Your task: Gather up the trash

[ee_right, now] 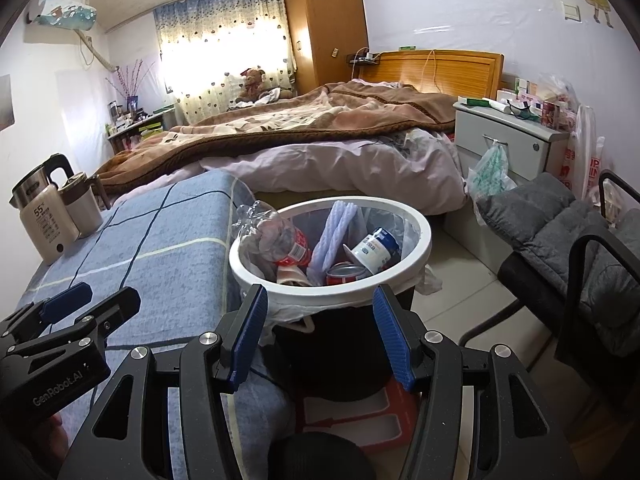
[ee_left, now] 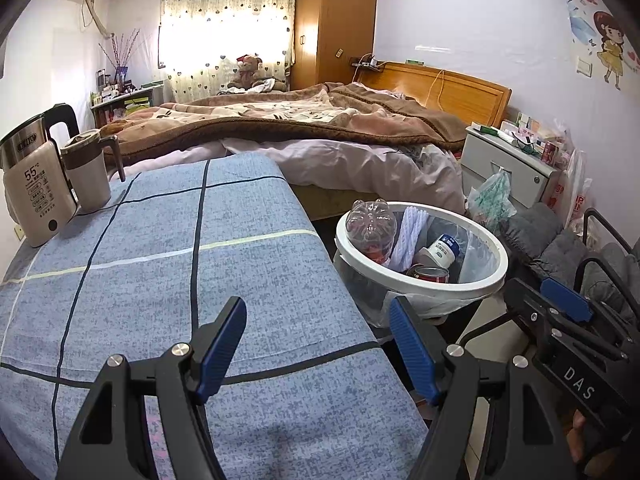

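Right gripper (ee_right: 316, 336): nearest item; 2 blue-padded fingers spread apart, nothing between them; aimed downward straight at the bin.
Left gripper (ee_left: 318, 354): fingers likewise spread and empty; poised over the table's near right corner, with the bin ahead and to its right.
Table (ee_left: 160, 280): largest surface; blue checked cloth, bare of litter; only a kettle (ee_left: 30, 184) and a lidded mug (ee_left: 88, 172) at its far left corner.
Trash bin (ee_right: 420, 236): round, white-rimmed, clear liner; stands on the floor just beside the table's right edge, between table and a grey-cushioned chair (ee_right: 568, 248).
Bin contents: 1 clear plastic bottle (ee_right: 276, 236) leaning over the left rim, long axis slanting from rim down to centre; 1 white twisted bundle (ee_right: 334, 236); 1 white jar (ee_right: 376, 250); 1 red can (ee_right: 344, 274).
Key relation: bin sits dead ahead of the right hand, off to the side of the left; right hand is nearer.
Judgement: collection looks nearly complete; no loose trash visible on the table.
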